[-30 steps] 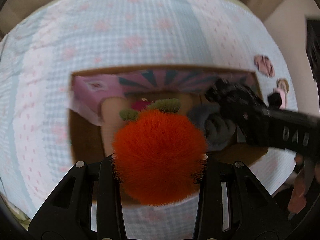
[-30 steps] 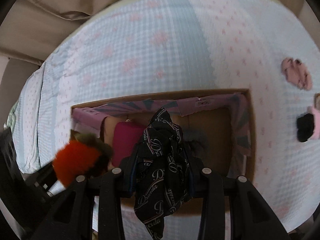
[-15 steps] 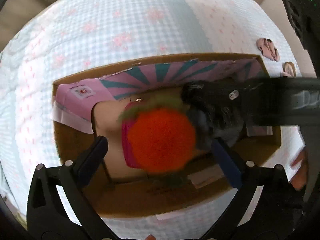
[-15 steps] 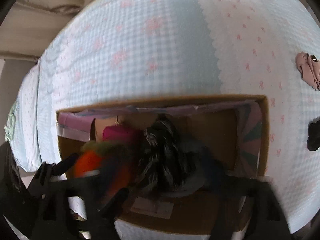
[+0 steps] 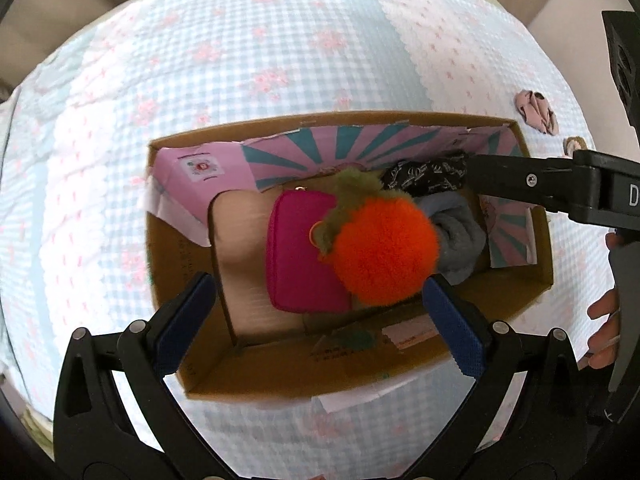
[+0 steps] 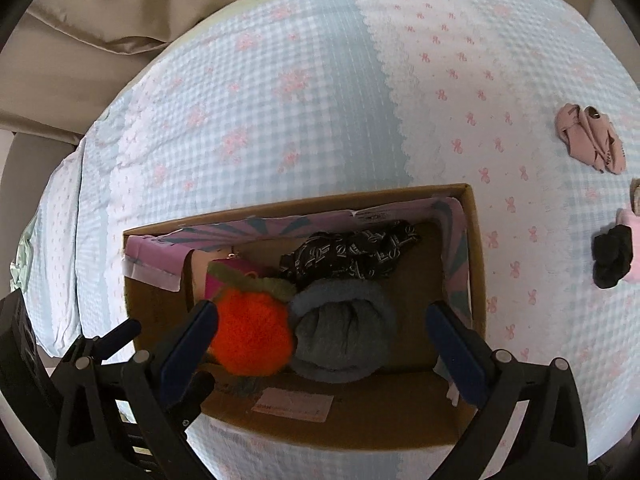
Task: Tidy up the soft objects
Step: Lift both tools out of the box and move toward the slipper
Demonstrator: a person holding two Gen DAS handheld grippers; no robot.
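Observation:
An open cardboard box (image 5: pixel 544 248) (image 6: pixel 476 248) sits on the bed. In it lie an orange fluffy plush (image 5: pixel 384 252) (image 6: pixel 252 332) with green leaves, a magenta pouch (image 5: pixel 296 256) (image 6: pixel 236 268), a grey rolled cloth (image 5: pixel 456 236) (image 6: pixel 344 328) and a black patterned scarf (image 5: pixel 424 174) (image 6: pixel 352 254). My left gripper (image 5: pixel 316 320) is open and empty above the box's near side. My right gripper (image 6: pixel 320 344) is open and empty above the box; it also shows in the left wrist view (image 5: pixel 532 186).
The bed has a light blue and white checked cover (image 6: pixel 280 100). On it right of the box lie a pink cloth item (image 6: pixel 592 144) (image 5: pixel 536 112) and a black scrunchie (image 6: pixel 612 256). Beige bedding (image 6: pixel 80 40) lies at the far left.
Both grippers opened. The orange plush dropped from the left gripper into the box, and the black scarf dropped from the right gripper into the box's far side.

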